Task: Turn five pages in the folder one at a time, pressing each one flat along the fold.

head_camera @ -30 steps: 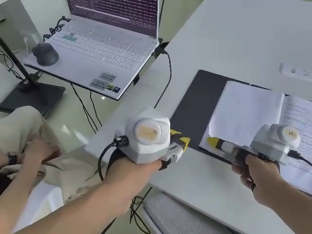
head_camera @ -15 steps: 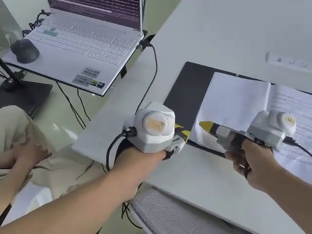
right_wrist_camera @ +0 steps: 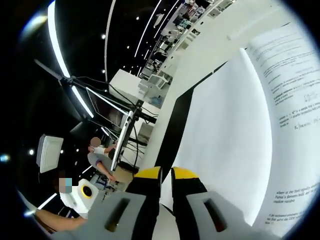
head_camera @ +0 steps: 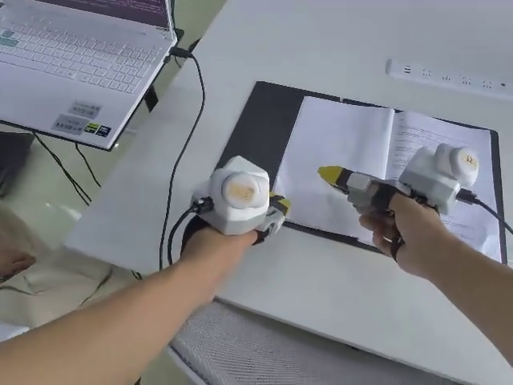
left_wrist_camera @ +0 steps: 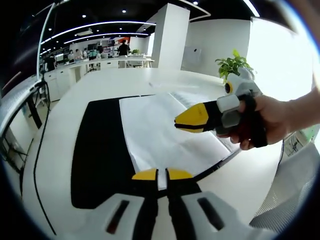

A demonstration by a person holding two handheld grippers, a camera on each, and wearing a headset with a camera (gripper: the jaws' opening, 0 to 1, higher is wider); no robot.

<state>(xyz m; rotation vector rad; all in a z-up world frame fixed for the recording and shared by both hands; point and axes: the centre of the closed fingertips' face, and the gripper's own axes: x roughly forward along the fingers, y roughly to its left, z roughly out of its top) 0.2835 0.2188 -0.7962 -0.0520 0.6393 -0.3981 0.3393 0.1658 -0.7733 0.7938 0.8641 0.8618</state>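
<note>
A black folder (head_camera: 255, 128) lies open on the white table, with a blank white page (head_camera: 341, 144) on its left and a printed page (head_camera: 433, 140) on its right. My right gripper (head_camera: 329, 172) hovers shut over the blank page, yellow tips pointing left; it also enters the left gripper view (left_wrist_camera: 192, 116). In its own view the right gripper (right_wrist_camera: 166, 173) looks along the blank page (right_wrist_camera: 220, 145) and the printed page (right_wrist_camera: 290, 85). My left gripper (head_camera: 279, 205) is shut and empty at the folder's front edge; its own view has its tips (left_wrist_camera: 161, 174) above the blank page's near edge (left_wrist_camera: 165, 135).
A white laptop (head_camera: 72, 56) stands at the far left with a black cable (head_camera: 188, 120) running down the table side. A power strip (head_camera: 449, 79) lies behind the folder. The table's front edge (head_camera: 240, 301) is close below my hands, with a grey seat (head_camera: 264, 353) beneath.
The head camera has swung right, bringing the folder to the centre. My right gripper has gone from the page's front corner further in over the blank page. The left stays by the folder's front edge.
</note>
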